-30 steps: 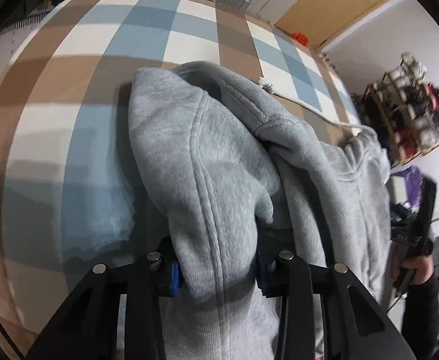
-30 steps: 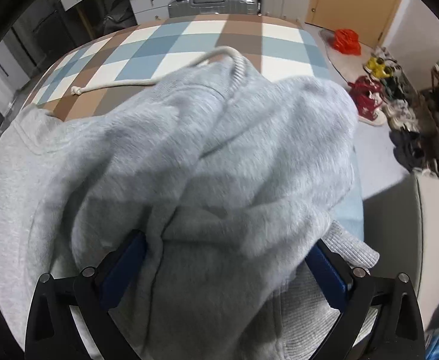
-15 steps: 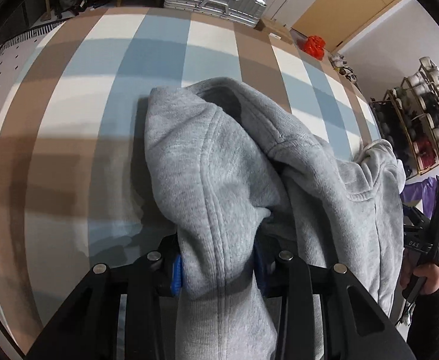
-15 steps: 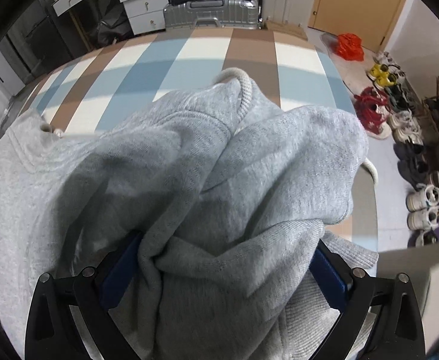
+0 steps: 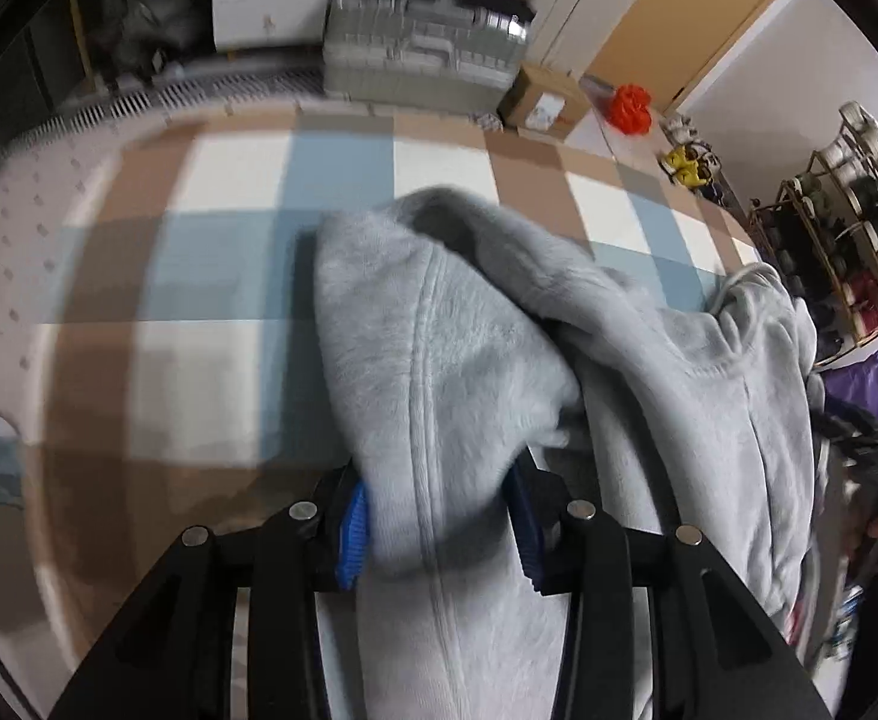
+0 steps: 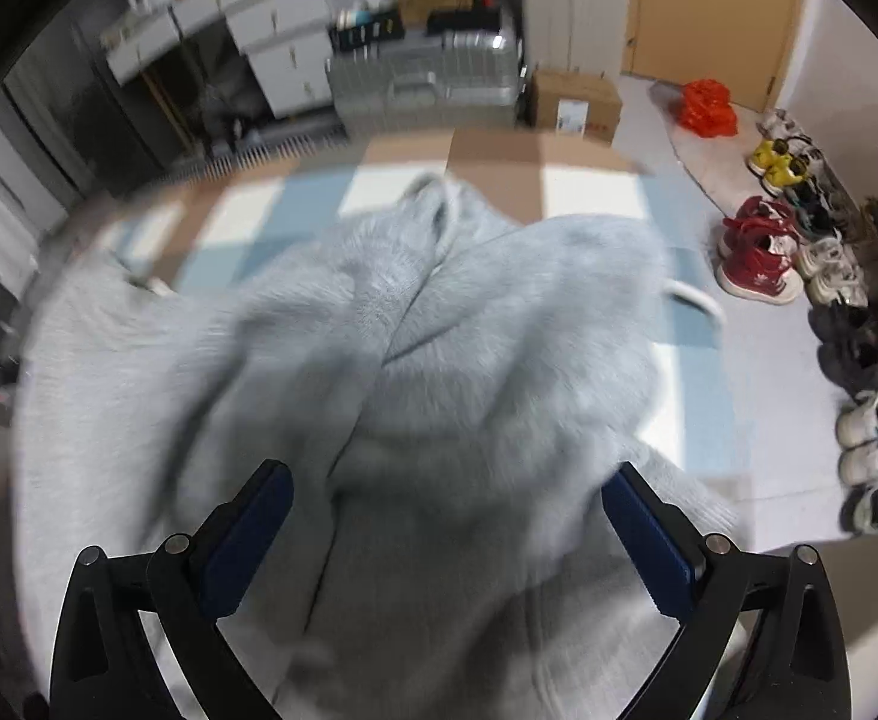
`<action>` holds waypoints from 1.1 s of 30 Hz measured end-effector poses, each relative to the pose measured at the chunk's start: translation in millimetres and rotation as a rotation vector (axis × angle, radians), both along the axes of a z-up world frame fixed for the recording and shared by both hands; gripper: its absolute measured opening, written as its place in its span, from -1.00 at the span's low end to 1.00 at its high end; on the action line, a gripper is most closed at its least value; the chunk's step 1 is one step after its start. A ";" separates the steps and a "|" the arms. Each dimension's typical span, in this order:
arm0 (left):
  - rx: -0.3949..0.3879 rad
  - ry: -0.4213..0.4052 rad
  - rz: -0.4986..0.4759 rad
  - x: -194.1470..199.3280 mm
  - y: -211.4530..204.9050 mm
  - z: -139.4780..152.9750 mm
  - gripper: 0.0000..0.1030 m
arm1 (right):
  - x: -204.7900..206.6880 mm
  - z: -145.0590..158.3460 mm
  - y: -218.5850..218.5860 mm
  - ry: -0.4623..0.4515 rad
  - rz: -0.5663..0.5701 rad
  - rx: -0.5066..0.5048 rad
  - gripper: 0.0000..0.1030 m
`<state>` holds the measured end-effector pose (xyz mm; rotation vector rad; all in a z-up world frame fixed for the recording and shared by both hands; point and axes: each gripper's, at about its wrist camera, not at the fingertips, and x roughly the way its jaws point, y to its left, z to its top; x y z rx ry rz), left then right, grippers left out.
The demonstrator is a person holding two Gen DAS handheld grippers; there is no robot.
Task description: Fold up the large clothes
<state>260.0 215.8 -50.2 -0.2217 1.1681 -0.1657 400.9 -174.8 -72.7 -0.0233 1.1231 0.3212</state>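
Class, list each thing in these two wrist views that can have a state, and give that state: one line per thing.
Left gripper: jaws shut on a bunch of hoodie fabric.
Right gripper: jaws wide apart, hoodie fabric between them; grip not clear.
Grey hoodie: bunched, not yet folded flat, over the checked surface.
Drawstring: hanging loose at the hoodie's right edge.
Silver suitcase: closed, lying on its side.
Cardboard box: closed.

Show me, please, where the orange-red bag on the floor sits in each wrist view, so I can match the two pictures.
Left wrist: the orange-red bag sits upper right, on the floor past the checked mat, right of the cardboard box.
Right wrist: the orange-red bag sits upper right, by the door, right of the cardboard box.
Shared landmark: the silver suitcase, left of the box.
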 end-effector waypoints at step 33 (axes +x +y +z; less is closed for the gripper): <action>0.142 -0.057 0.086 -398.0 -9.2 -43.0 0.58 | -408.0 41.7 38.8 -0.359 0.147 0.408 1.00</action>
